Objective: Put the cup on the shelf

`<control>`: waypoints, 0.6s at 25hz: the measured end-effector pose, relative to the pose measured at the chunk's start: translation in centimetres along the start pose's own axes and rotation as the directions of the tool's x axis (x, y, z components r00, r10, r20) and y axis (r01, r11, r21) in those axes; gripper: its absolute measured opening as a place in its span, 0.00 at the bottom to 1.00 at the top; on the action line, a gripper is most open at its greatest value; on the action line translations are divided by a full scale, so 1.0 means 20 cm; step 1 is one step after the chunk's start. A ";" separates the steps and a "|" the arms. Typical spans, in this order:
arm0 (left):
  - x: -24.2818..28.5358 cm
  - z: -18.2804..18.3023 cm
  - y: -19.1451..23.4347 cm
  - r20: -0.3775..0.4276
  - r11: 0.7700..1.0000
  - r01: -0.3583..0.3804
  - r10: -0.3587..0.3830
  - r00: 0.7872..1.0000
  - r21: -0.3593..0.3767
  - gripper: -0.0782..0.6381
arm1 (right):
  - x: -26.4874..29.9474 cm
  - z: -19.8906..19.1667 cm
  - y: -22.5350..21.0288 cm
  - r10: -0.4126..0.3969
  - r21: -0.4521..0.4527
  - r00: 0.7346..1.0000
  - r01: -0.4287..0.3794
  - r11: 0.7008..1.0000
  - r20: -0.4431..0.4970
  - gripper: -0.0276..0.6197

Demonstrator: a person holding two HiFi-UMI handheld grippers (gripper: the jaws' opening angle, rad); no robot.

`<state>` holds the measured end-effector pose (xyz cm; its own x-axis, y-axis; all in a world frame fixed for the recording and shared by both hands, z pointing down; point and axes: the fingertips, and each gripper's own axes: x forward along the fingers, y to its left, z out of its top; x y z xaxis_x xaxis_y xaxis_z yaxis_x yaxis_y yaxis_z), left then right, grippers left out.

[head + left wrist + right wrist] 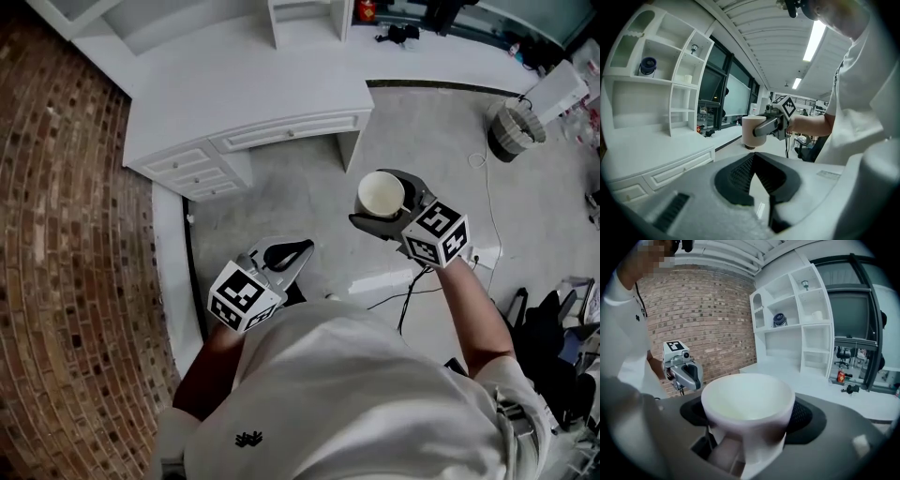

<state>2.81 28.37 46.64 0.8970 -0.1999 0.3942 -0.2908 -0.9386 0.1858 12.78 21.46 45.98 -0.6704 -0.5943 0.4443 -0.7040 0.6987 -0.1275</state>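
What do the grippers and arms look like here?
The left gripper and right gripper have grey bodies, black ribbed pads and a cube of black-and-white square markers each. The person wears a white short-sleeved shirt with a small black logo.

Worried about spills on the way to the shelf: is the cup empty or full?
Empty. The right gripper view looks down into the cup, held upright in the right tongs, and shows only its bare, pale inside.
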 end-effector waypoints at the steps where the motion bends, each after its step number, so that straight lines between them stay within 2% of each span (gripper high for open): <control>1: 0.00 0.01 0.06 0.001 1.000 0.011 -0.011 1.000 0.008 0.12 | 0.04 0.04 -0.03 -0.011 0.000 1.000 0.011 1.000 0.001 0.74; 7: -0.06 0.17 0.50 0.008 0.997 0.051 -0.052 0.999 0.056 0.12 | 0.32 0.29 -0.24 -0.068 0.006 0.998 0.067 0.998 0.007 0.74; 15: -0.19 0.25 0.95 0.025 0.995 0.089 -0.091 0.996 0.053 0.12 | 0.71 0.58 -0.46 -0.111 0.000 0.994 0.111 0.994 0.018 0.74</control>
<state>-4.57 9.83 44.18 0.9276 -0.1209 0.3534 -0.1915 -0.9663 0.1720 7.08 1.90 43.12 -0.5926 -0.6751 0.4394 -0.7737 0.6289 -0.0772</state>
